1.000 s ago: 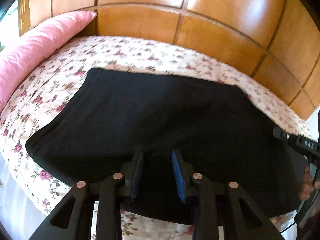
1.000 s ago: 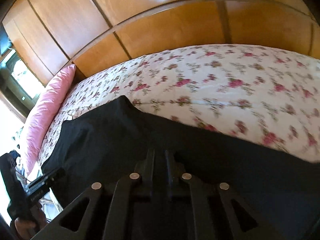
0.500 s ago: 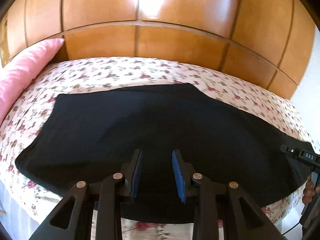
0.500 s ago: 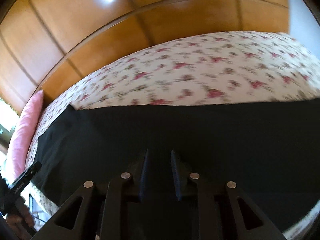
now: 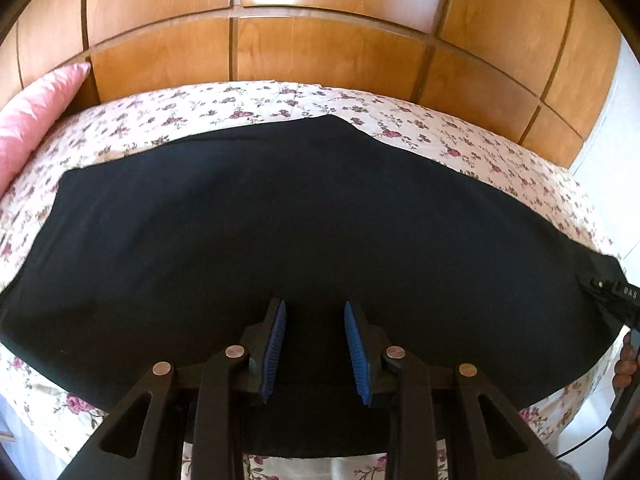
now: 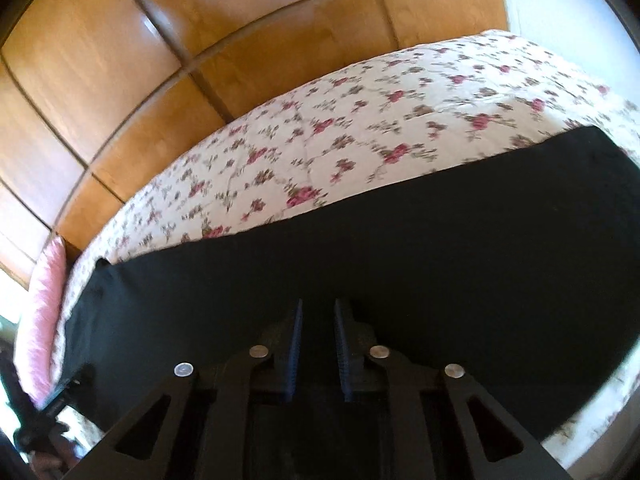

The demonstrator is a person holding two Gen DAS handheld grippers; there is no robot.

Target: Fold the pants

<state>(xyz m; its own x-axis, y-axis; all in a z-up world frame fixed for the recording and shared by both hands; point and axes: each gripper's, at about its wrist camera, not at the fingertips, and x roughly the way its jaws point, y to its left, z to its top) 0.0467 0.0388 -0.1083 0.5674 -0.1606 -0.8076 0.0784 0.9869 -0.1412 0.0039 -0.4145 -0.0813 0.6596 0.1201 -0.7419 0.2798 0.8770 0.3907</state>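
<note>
I am holding my left tool (image 5: 315, 354) and right tool (image 6: 317, 354) with fingers apart, gripping nothing, above the black pants (image 5: 304, 240), which are lying flat across the middle of the floral bed (image 5: 460, 140), so I can choose a fold edge.

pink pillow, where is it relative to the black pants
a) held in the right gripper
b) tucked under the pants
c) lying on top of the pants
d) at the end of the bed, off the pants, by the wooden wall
d: the pink pillow lies at the far left end of the floral bedspread against the wooden wall, apart from the black pants.
</note>
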